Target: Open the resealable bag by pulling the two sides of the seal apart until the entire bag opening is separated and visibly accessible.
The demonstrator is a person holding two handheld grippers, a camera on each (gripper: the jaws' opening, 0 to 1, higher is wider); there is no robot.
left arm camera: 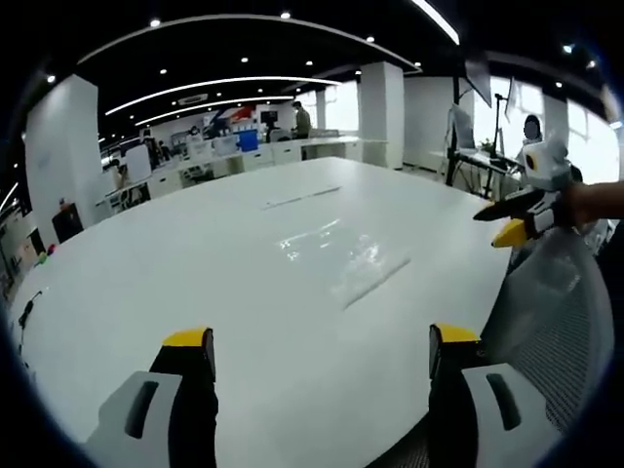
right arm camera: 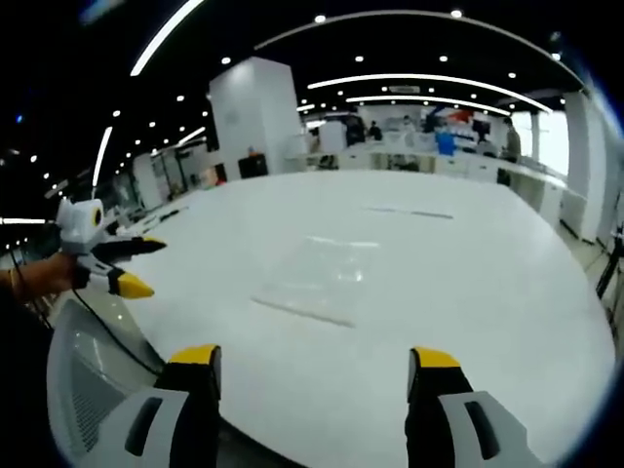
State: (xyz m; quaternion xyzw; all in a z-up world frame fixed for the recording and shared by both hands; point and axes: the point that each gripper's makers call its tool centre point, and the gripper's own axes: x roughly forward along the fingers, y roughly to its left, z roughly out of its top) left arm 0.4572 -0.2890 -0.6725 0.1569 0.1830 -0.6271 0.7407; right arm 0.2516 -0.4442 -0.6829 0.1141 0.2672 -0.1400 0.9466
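at the near edge of the white bench [left arm camera: 195,263], the left tongs [left arm camera: 322,356] and the right tongs [right arm camera: 314,369] are both spread wide and pinch nothing. a mesh chair back [left arm camera: 561,322] stands beside them. further on, the clear resealable bag [left arm camera: 341,253] lies flat on the bench, apart from both tongs.

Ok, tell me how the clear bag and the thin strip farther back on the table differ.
The clear bag is a broad flat sheet catching glare, while the thin strip is a narrow line. The bag lies nearer both grippers; the strip lies beyond it, apart from it. The bag shows a darker seal line along its near edge; the strip shows no detail I can make out. Both lie flat on the white table, untouched, with both grippers open and empty.
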